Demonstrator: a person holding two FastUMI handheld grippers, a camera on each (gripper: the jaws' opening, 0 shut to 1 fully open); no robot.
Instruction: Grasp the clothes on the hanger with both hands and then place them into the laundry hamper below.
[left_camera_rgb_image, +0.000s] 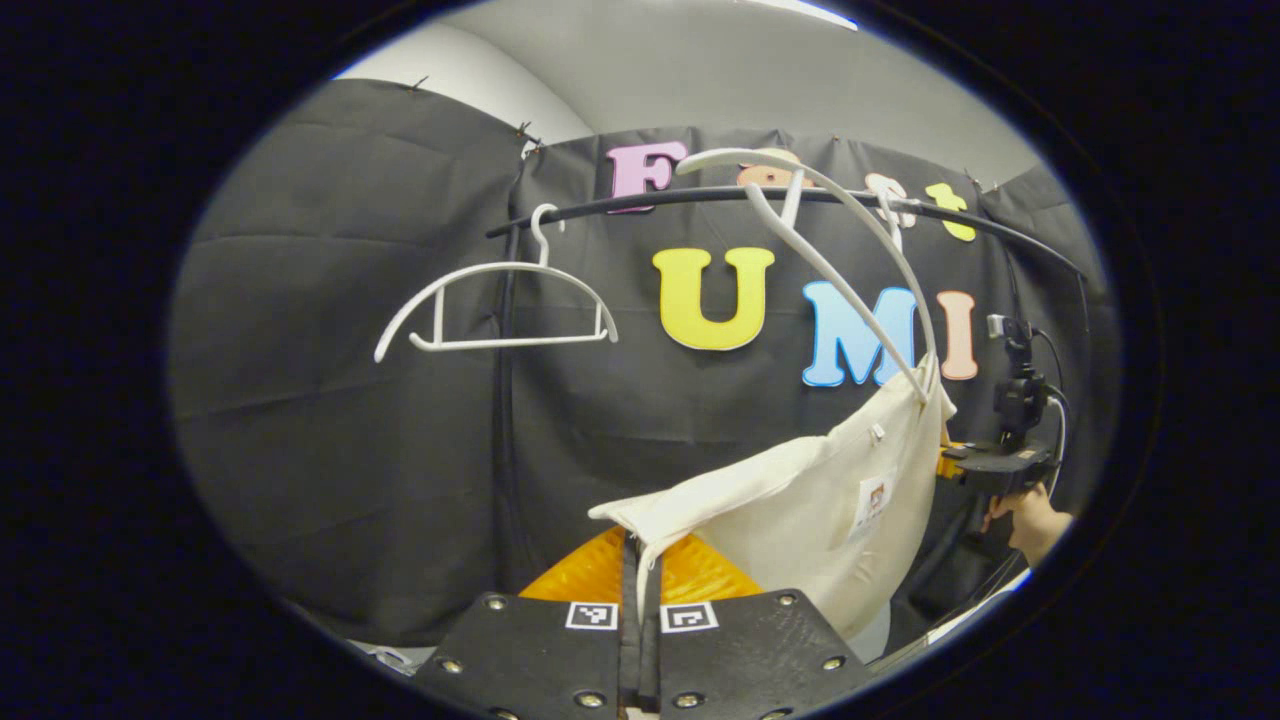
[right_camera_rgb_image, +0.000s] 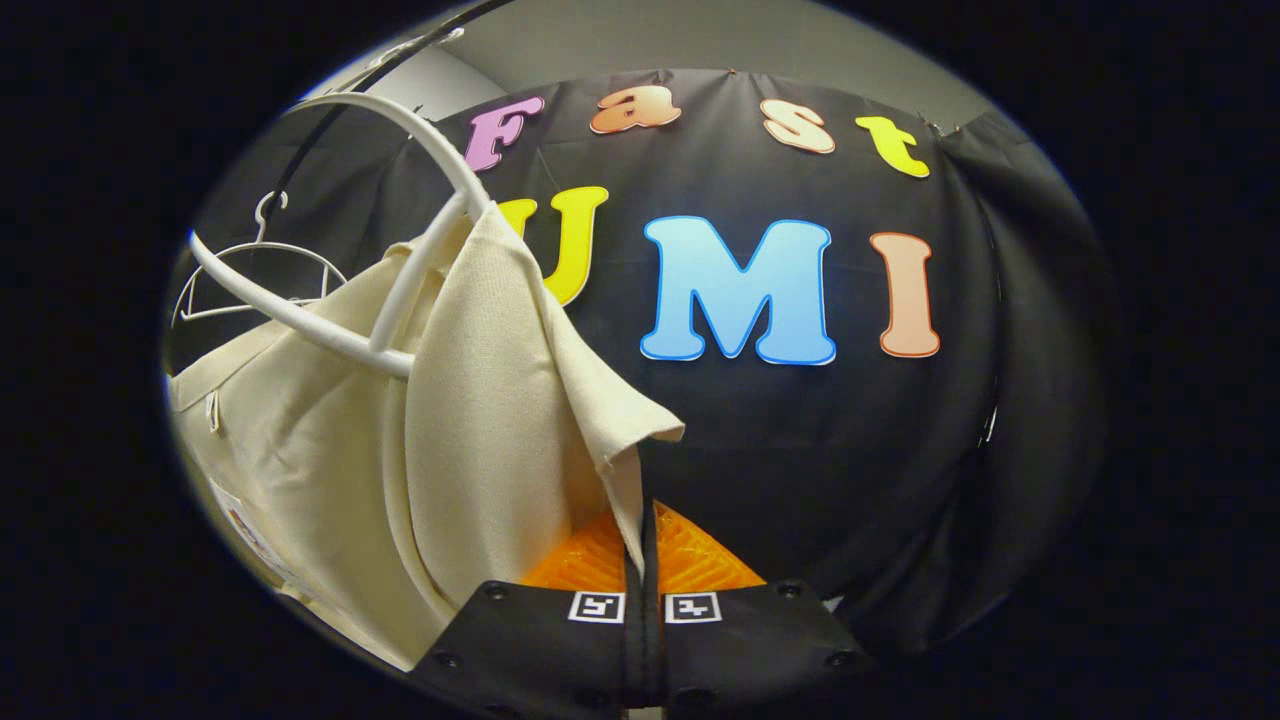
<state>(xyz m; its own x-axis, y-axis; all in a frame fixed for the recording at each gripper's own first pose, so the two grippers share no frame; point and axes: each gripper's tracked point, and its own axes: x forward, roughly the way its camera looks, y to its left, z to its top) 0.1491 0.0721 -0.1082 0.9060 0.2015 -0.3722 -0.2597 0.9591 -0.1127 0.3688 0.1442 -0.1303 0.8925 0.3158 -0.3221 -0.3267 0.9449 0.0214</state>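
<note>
A cream garment (left_camera_rgb_image: 800, 500) hangs off the right end of a tilted white hanger (left_camera_rgb_image: 840, 270) on the black rail (left_camera_rgb_image: 700, 195). In the left gripper view my left gripper (left_camera_rgb_image: 640, 552) is shut on a corner of the garment, pulling it toward me. Farther right, a hand (left_camera_rgb_image: 1035, 525) holds the right gripper (left_camera_rgb_image: 950, 462) at the garment's other side. In the right gripper view the cream garment (right_camera_rgb_image: 480, 420) drapes over the white hanger (right_camera_rgb_image: 400, 270), and my right gripper (right_camera_rgb_image: 645, 535) is shut on its hanging edge.
An empty white hanger (left_camera_rgb_image: 500, 300) hangs on the rail to the left of the tilted one; it appears as the empty hanger (right_camera_rgb_image: 260, 270) at the far left of the right gripper view. The booth's black cloth wall stands close behind.
</note>
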